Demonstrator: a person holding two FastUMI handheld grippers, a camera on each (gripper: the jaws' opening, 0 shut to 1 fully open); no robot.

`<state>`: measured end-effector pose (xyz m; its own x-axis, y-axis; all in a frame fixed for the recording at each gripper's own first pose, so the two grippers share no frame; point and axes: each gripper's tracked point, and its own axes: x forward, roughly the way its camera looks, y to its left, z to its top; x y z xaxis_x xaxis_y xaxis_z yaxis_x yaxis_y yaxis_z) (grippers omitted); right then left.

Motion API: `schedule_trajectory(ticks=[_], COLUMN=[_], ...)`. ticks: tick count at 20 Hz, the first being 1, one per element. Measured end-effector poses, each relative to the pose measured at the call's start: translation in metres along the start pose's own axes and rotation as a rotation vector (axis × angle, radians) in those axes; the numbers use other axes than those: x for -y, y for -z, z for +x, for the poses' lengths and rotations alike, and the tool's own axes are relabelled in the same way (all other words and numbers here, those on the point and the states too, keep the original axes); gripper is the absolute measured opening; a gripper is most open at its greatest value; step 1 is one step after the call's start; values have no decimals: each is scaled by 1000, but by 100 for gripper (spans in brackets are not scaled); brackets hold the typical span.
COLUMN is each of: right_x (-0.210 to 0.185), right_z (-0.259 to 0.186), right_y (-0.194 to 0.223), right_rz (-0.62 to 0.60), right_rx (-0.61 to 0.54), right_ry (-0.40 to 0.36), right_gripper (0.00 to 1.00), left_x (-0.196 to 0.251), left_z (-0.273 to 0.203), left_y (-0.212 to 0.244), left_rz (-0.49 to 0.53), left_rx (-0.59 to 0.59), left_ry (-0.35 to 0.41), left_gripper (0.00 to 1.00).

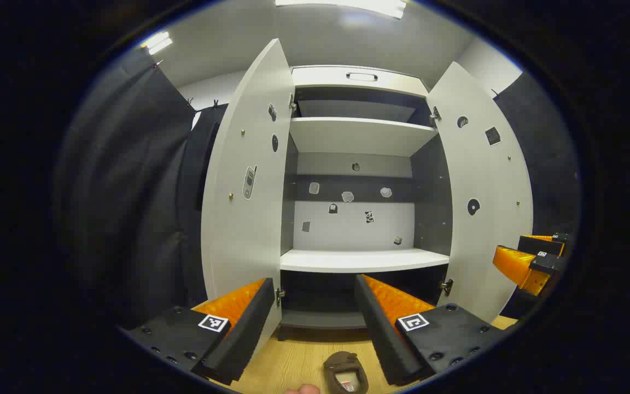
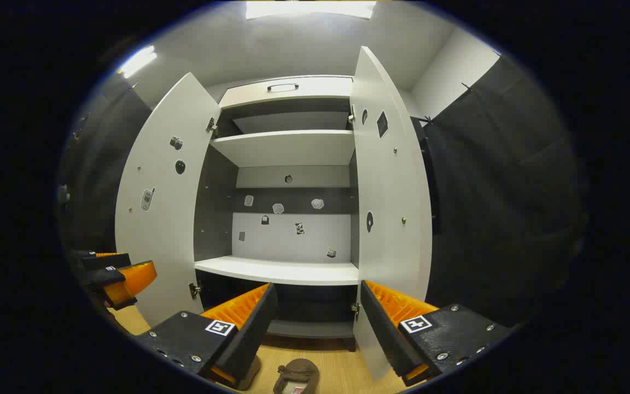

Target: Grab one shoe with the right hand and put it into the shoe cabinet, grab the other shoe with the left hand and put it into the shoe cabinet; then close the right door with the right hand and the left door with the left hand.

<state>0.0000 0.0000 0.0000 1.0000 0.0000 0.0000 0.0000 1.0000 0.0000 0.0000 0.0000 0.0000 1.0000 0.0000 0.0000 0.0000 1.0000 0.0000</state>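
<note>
1. While both doors stand wide, the shoe cabinet point(image 1: 359, 257) faces the left claw point(image 1: 315, 323) and right claw point(image 2: 315, 328), each released and grasping nothing.
2. One brown shoe point(image 1: 346, 374) lies on the wooden floor point(image 1: 293, 361), near, between the claws.
3. White shelves point(image 2: 282, 271) sit far inside.

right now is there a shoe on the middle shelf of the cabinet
No, the middle shelf of the shoe cabinet is bare, and a brown shoe lies on the floor in front.
</note>
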Motion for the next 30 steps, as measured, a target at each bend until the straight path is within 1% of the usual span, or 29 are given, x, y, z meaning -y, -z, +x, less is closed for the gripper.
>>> schedule_trajectory(ticks=[1, 2, 3, 4, 5, 12, 13, 14, 20, 21, 24, 25, 28, 30], right_x=[-1, -1, -3, -4, -3, -2, -1, -2, -4, -4, -3, -2, -1, -1], right_z=[2, 3, 3, 4, 5, 5, 5, 5, 6, 6, 8, 10, 16, 18], right_y=[0, -1, -1, -1, -1, -4, -5, -6, -17, -18, -25, -28, -40, -35], right_rz=[-5, -5, -2, 1, 1, -6, -10, -9, -8, -11, -19, -22, -30, -32], right_rx=[-1, -2, -1, 1, 0, 6, 9, 12, 38, 42, 55, 64, 96, 88], right_ry=[-1, -1, -4, -5, -4, 2, 5, 4, 0, 0, 3, 5, 10, 12], right_gripper=[94, 94, 94, 94, 94, 94, 94, 94, 94, 94, 94, 94, 94, 94], left_x=[-1, -1, -2, -4, -6, -10, -10, -10, -8, -8, -9, -9, -12, -14], left_z=[1, 3, 3, 3, 4, 3, 4, 3, 1, 0, 0, -1, -1, -1], left_y=[0, 1, 0, 1, 0, -2, -2, -3, -11, -11, -12, -12, -12, -12], left_rz=[0, 1, 4, 5, 4, -11, -8, -4, 12, 14, 17, 17, 21, 18], left_rx=[-1, -2, 1, 2, 6, 16, 16, 18, 40, 40, 41, 41, 40, 40], left_ry=[0, 0, -1, -4, -10, -18, -19, -17, -14, -13, -12, -11, -14, -18], left_gripper=[96, 94, 99, 97, 96, 97, 99, 96, 96, 99, 94, 96, 96, 96])
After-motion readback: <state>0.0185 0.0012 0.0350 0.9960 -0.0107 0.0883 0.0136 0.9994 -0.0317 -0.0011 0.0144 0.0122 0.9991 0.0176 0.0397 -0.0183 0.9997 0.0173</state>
